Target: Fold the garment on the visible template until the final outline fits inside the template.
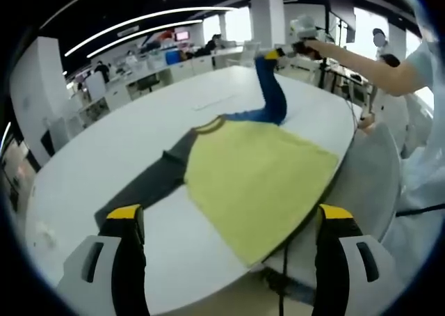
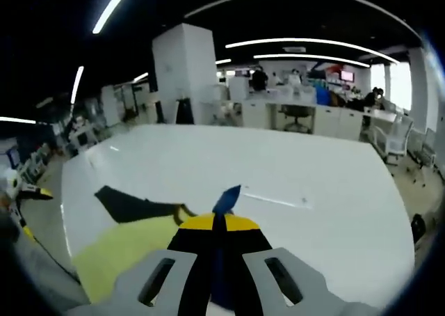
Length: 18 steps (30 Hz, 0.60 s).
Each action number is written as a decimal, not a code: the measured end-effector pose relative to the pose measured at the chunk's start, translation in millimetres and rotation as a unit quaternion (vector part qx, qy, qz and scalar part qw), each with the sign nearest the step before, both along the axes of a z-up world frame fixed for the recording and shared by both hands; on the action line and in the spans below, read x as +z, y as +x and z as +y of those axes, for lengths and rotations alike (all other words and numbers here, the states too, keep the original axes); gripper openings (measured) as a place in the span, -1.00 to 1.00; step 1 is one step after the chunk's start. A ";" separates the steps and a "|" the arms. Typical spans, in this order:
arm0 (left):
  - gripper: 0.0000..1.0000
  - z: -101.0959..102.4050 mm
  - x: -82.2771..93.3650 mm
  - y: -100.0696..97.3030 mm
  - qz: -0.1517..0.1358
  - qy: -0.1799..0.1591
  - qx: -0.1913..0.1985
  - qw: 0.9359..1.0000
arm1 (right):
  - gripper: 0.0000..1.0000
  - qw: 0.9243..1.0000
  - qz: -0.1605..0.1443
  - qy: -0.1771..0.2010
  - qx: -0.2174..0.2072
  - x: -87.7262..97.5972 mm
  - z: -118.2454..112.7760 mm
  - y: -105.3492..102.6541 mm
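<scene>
The right gripper [image 2: 217, 236], jaws clamped on the shirt's blue sleeve [image 1: 272, 86], lifts it to fold inward; the left gripper [image 1: 229, 222], jaws wide and empty, hovers near the yellow shirt [image 1: 257, 177] on the white table [image 1: 104, 156].

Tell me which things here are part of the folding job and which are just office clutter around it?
Part of the job:
- yellow shirt with a grey sleeve and a blue sleeve
- right gripper, shut on the blue sleeve
- left gripper, open
- white table

Just lying about:
- office chair
- white pillar
- desks behind
</scene>
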<state>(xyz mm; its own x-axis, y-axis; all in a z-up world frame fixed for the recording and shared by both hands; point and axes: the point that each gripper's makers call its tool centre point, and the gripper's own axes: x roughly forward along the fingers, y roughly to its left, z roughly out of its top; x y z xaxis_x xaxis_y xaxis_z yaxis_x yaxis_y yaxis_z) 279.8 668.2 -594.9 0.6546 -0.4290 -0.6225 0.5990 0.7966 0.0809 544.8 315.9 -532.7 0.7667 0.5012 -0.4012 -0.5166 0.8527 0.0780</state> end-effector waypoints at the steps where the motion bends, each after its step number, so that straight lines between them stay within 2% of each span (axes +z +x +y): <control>1: 0.99 0.7 -0.2 0.5 0.000 0.000 0.000 1.000 | -0.95 1.000 0.000 0.000 0.004 0.5 7.8 0.1; 10: 0.99 2.8 -2.4 0.2 0.003 -0.003 0.002 1.000 | -0.95 0.999 -0.001 0.015 0.028 4.4 39.5 4.9; 18: 0.99 6.1 -4.5 0.8 0.006 -0.004 0.003 1.000 | -0.95 0.998 0.002 0.023 0.053 2.9 72.5 0.6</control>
<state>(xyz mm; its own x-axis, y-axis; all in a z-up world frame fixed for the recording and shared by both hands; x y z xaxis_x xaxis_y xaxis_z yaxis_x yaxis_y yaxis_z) 280.6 674.3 -599.5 0.6496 -0.4298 -0.6272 0.5953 0.8007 0.0678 545.5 388.3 -529.8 0.7065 0.5979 -0.3787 -0.6036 0.7884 0.1188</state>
